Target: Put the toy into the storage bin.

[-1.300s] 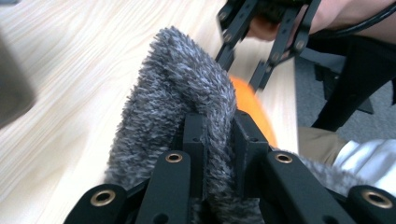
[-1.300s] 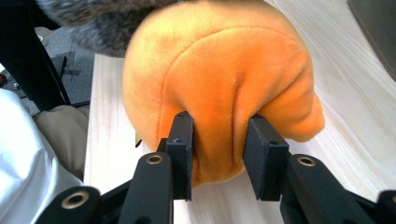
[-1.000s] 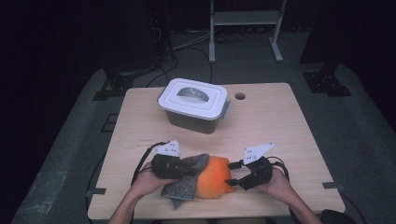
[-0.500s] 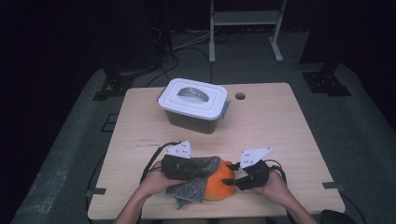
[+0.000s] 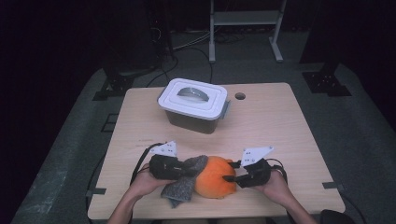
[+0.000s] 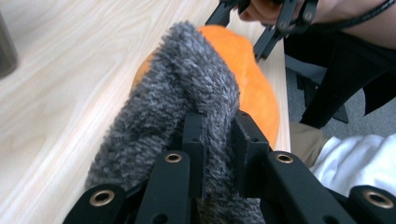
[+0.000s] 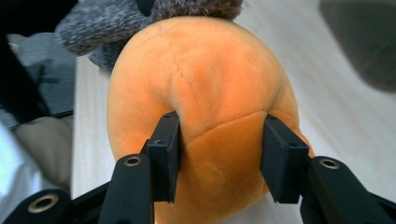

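Lidded container (image 5: 194, 104) behind orange plush (image 5: 214, 176), grey cloth (image 5: 183, 183) draped on it

From my feed, the grey fuzzy cloth (image 6: 177, 107) covers the orange plush's (image 6: 254, 88) near side in the left gripper view, and the lidded container (image 7: 359, 42) blurs at the right gripper view's corner.

Legible text, labels, brands, numbers, signs: none. White container lid (image 5: 192, 98) bears no readable marking; the grey plates above the grippers show dark dots only, no characters.
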Demonstrator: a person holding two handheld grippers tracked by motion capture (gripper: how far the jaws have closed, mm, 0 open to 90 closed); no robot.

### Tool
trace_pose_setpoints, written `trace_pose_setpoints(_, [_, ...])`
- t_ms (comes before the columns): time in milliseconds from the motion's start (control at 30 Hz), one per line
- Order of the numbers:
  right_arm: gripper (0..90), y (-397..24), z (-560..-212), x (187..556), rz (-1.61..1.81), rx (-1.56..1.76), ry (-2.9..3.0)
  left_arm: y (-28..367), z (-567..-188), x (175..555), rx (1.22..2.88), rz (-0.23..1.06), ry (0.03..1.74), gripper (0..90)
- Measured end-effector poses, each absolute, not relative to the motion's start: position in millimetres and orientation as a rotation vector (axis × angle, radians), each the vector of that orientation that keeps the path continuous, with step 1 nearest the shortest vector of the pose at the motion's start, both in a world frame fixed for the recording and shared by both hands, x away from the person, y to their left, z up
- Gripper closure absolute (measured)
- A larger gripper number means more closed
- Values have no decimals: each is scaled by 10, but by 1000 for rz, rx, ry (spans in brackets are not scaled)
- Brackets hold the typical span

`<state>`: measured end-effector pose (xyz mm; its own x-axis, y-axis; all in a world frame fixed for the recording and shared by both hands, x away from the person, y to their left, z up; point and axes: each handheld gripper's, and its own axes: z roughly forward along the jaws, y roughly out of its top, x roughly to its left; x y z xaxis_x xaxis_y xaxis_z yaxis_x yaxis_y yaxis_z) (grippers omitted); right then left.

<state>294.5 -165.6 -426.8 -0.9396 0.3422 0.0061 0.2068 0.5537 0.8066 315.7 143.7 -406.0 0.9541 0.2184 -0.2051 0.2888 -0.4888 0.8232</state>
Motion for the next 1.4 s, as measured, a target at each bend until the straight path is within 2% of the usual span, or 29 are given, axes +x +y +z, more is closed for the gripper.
trace_pose_setpoints(200, [523,-1645,-4264,2950,1312,501,2587,1236,-3957,3215,2096,-76,316,772])
trace_pose_setpoints(433, [517,-1734,-4311,2932,1323,488,2618,1397,-4121,3237,2097,-90,389,769])
trace_pose_setpoints(500, [494,-1736,-4306,2916,1333,480,2632,1446,-4159,3228,2094,-98,404,769])
trace_pose_setpoints(600, [390,-1751,-4272,2961,1374,458,2680,1453,-4205,3201,2094,-103,394,770])
trace_pose_setpoints(700, [378,-1815,-4217,3039,1458,477,2673,1432,-4207,3193,2099,-99,375,773])
trace_pose_setpoints(767, [337,-1847,-4196,3099,1482,521,2656,1421,-4196,3194,2106,-99,361,773])
trace_pose_setpoints(900, [310,-1790,-4300,3144,1469,564,2695,1401,-4167,3204,2111,-97,358,772])
trace_pose_setpoints(1167, [401,-1681,-4295,2987,1420,488,2683,1222,-3987,3241,2141,-72,301,772])
trace_pose_setpoints(1300, [552,-1710,-4310,2945,1386,488,2663,1209,-4003,3259,2134,-89,309,772])
trace_pose_setpoints(1400, [605,-1739,-4306,2941,1390,485,2664,1261,-4036,3261,2151,-78,319,776])
